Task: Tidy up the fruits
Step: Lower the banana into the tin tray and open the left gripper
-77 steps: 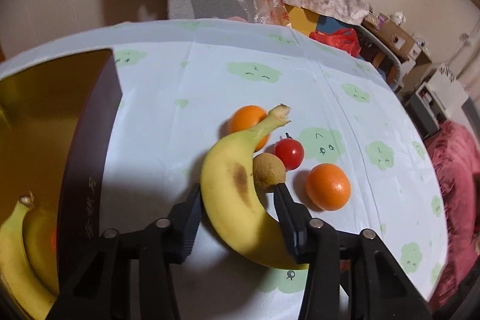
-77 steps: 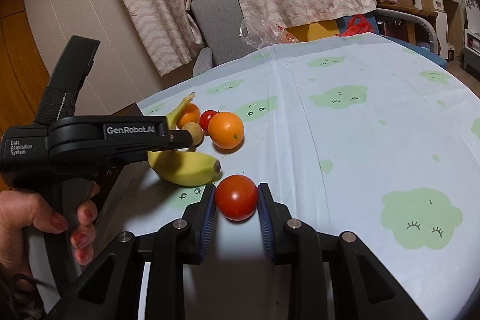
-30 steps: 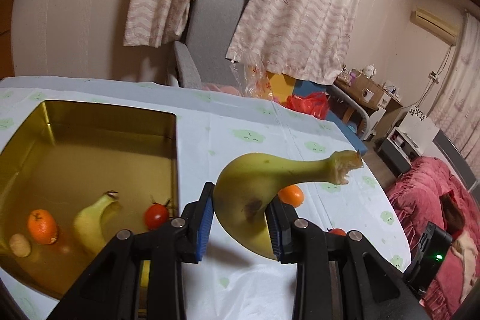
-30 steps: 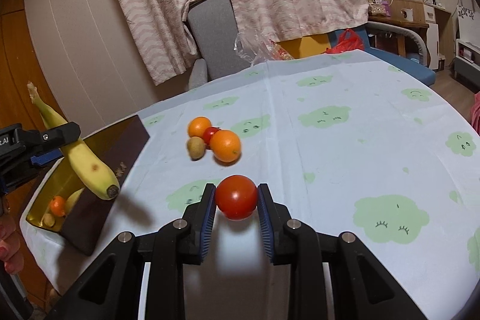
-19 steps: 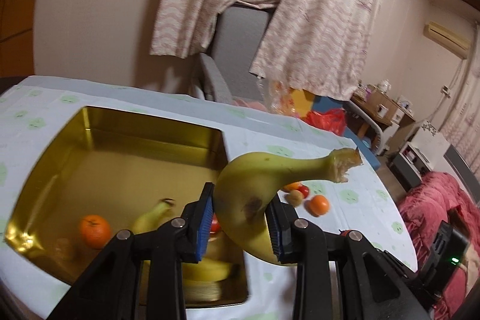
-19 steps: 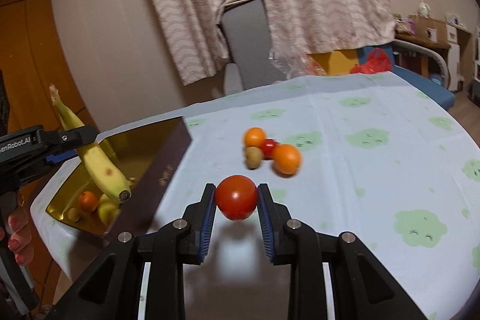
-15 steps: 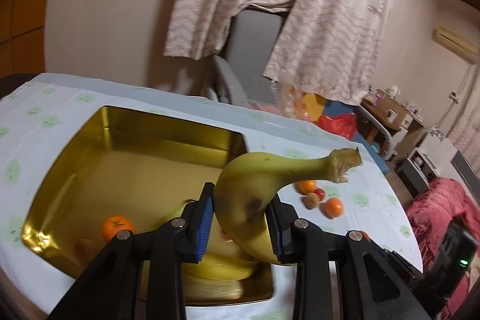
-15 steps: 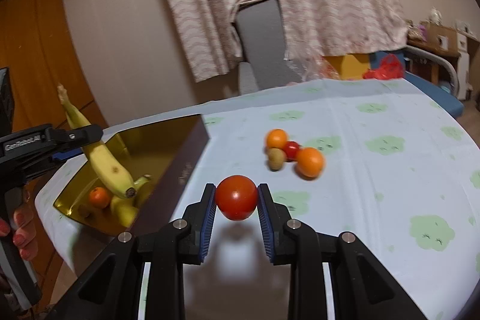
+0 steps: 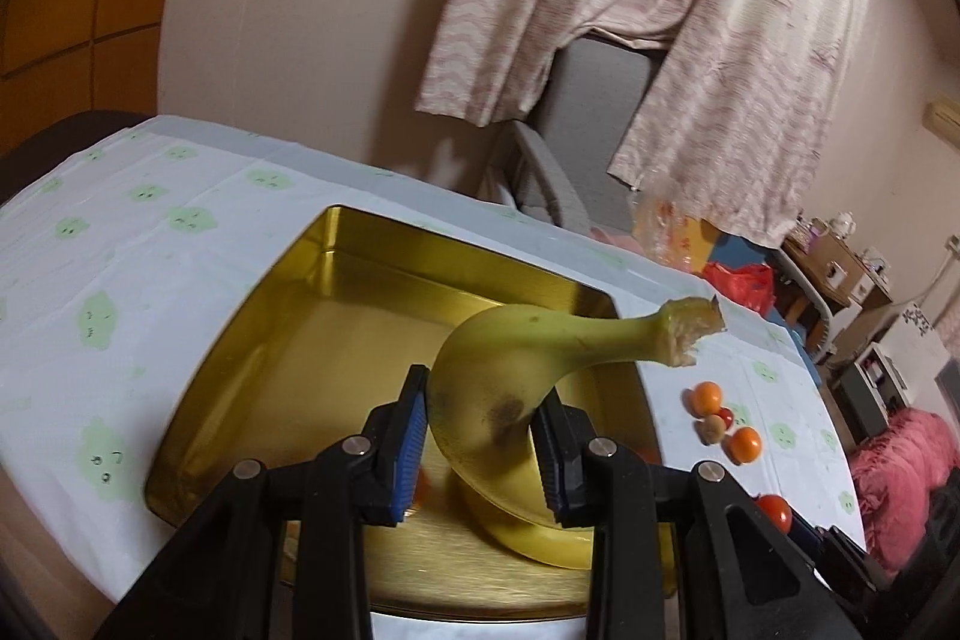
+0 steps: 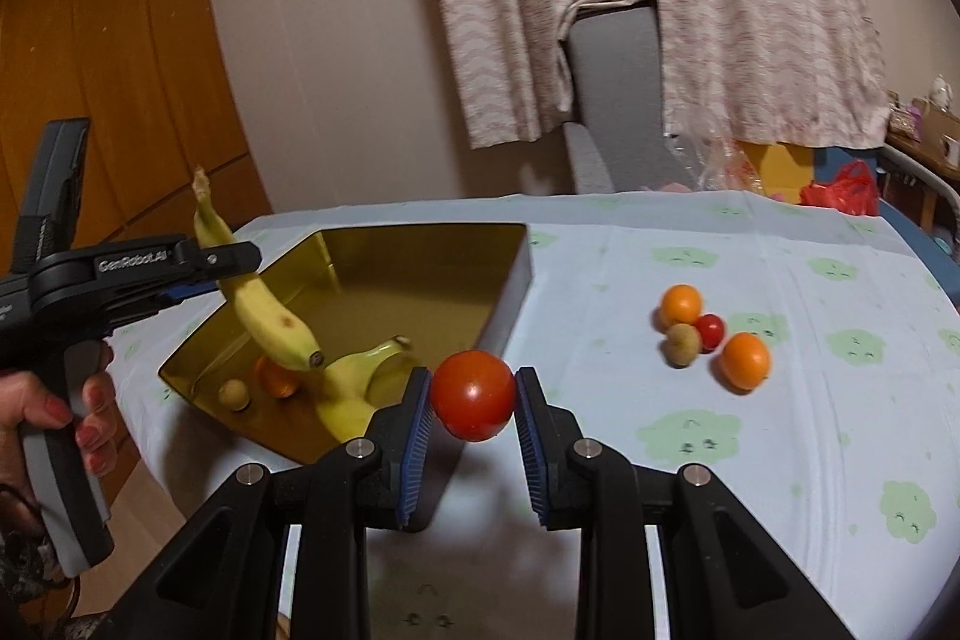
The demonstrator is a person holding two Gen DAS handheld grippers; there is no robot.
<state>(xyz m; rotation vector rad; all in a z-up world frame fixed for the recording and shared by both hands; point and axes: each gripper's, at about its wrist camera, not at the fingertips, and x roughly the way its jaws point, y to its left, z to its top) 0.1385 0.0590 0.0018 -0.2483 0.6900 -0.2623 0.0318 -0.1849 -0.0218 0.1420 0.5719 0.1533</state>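
The left gripper is clenched on a banana, which is pinched at its thick middle between the two blue-padded fingers. The banana's stem is pointed up and to the right of the gripper, with its torn end well above the table. In the right wrist view the same gripper is seen from the side, held by a hand with red-painted nails, and the banana is hung tip-down over a gold tin.

Directly beneath and ahead of the left gripper, the gold tin is spread open on the table. A second banana, an orange and a small brown fruit are seen lying inside it, near the wall closest to the cameras.

The right gripper is closed on a red tomato, which is gripped on both sides by the blue pads and kept above the table. The tin's near corner is just to the left of this gripper.

Ahead and to the right of the right gripper, a cluster is left on the cloud-printed tablecloth: two oranges, a small tomato and a kiwi, touching or nearly touching one another. Further out, a grey chair and pale curtains are seen behind the table.
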